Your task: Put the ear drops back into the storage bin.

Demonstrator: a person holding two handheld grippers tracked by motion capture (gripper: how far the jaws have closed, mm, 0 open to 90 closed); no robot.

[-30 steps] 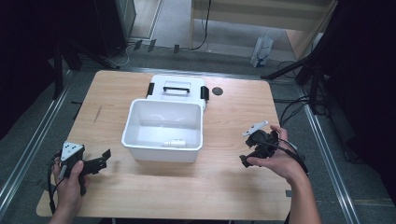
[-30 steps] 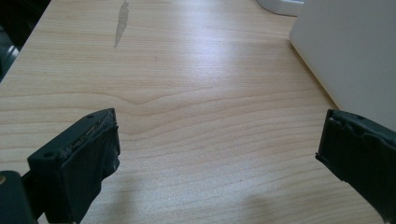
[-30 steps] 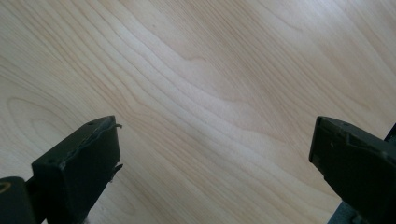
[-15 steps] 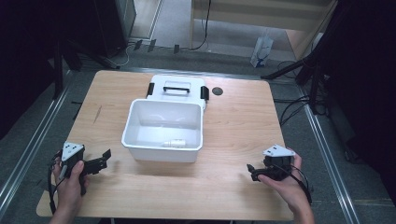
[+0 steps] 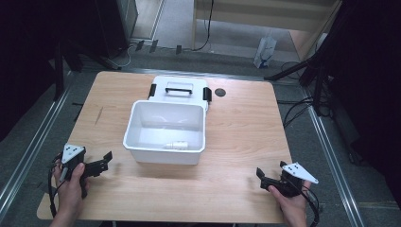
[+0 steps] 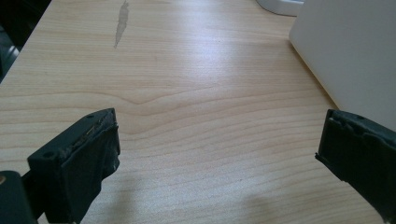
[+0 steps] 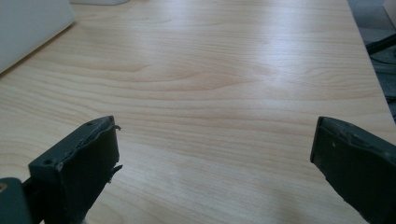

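While both hands rest at the near desk (image 5: 236, 123) edge: left gripper (image 5: 97, 166) and right gripper (image 5: 265, 178), jaws spread wide, empty. White bin (image 5: 165, 132), centre, holds small white item (image 5: 176, 144). Advice: approach from above, clearing the bin rim.

Bright overhead glare on the table (image 5: 236, 142), dark surrounds, perhaps slightly soft focus.

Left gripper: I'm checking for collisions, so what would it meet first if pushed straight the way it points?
Probably the white bin's side wall: the left gripper points at it across bare table, though depth is unclear.
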